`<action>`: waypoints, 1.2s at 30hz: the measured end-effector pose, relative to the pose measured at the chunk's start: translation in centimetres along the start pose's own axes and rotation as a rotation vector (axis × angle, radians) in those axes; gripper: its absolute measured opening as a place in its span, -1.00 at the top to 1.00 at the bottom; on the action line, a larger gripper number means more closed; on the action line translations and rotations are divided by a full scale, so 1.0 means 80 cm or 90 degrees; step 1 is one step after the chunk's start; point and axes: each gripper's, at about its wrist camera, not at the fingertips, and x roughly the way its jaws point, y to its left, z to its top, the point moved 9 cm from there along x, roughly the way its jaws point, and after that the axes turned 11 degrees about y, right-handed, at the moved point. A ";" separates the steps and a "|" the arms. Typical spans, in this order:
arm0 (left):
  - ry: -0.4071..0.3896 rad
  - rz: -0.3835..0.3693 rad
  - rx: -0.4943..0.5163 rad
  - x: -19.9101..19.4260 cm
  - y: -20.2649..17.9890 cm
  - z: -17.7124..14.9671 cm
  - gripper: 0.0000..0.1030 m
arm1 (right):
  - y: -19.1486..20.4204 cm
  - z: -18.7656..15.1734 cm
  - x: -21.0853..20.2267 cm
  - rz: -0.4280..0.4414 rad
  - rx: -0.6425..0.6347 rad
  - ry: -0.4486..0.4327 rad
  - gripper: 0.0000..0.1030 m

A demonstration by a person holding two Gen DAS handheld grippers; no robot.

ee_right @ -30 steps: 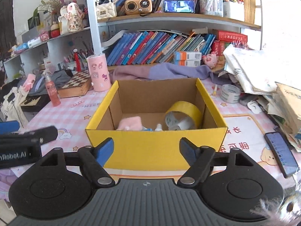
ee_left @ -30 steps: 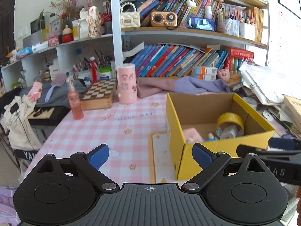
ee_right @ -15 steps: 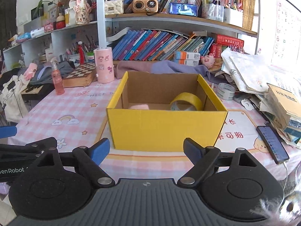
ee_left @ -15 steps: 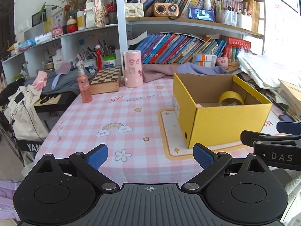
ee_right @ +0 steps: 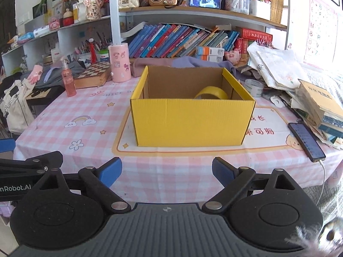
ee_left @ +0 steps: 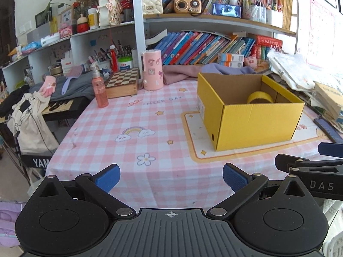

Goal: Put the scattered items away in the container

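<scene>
An open yellow cardboard box [ee_left: 255, 122] [ee_right: 190, 122] stands on a pink checked tablecloth. A yellow tape roll [ee_left: 259, 97] [ee_right: 211, 92] shows inside it; other contents are hidden by the front wall. My left gripper [ee_left: 170, 177] is open and empty, held off the table's front edge, left of the box. My right gripper [ee_right: 166, 169] is open and empty, in front of the box and off the table edge. Each gripper shows at the side of the other's view.
A pink spray bottle [ee_right: 68, 78], a chessboard box [ee_right: 92, 76] and a pink cylinder [ee_right: 119, 62] stand at the back left. A white tape roll [ee_right: 254, 87], stacked papers and books [ee_right: 317, 105] and a phone [ee_right: 305, 141] lie right. Bookshelves stand behind.
Both grippers have pulled back and down from the box, past the table's front edge. The box now looks smaller and farther. Both stay open and empty.
</scene>
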 end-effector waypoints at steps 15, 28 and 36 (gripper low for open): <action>0.043 -0.010 0.000 0.003 0.009 -0.027 -1.00 | 0.010 -0.030 0.008 -0.005 0.011 0.049 -0.91; 0.052 -0.024 -0.004 0.002 0.015 -0.032 -1.00 | 0.013 -0.033 0.006 -0.011 0.014 0.051 -0.94; 0.054 -0.023 -0.008 0.002 0.020 -0.032 -1.00 | 0.018 -0.035 0.004 -0.010 0.011 0.048 -0.95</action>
